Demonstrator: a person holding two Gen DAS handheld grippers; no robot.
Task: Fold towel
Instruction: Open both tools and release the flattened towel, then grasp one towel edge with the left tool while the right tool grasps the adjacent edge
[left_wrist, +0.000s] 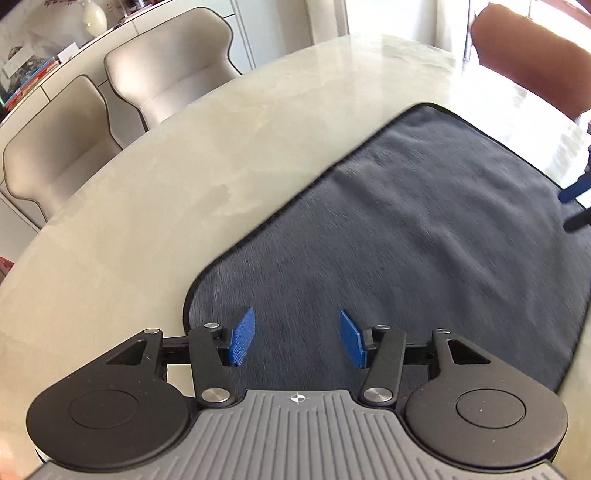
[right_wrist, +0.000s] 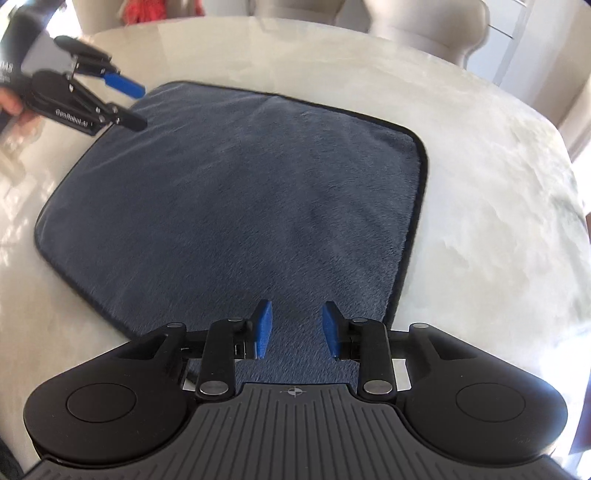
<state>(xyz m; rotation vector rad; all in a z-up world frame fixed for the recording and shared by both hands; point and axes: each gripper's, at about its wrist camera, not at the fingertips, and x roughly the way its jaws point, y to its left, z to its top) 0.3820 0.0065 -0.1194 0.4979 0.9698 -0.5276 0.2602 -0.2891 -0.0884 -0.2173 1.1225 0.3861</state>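
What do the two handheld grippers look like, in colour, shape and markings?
Both share one design. The left gripper and the right gripper have black linkage arms with silver pivot pins, two round black discs, a ribbed grey body bearing a small crosshair mark, and flat blue pads on the jaws. Seen from the right wrist camera, the left gripper shows white lettering, too blurred to read.

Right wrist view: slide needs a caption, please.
Open right gripper above a flat dark blue towel on a pale table, left gripper opposite.

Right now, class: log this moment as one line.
dark grey plush towel: flat, unfolded | left hand-held gripper: open | right hand-held gripper: open
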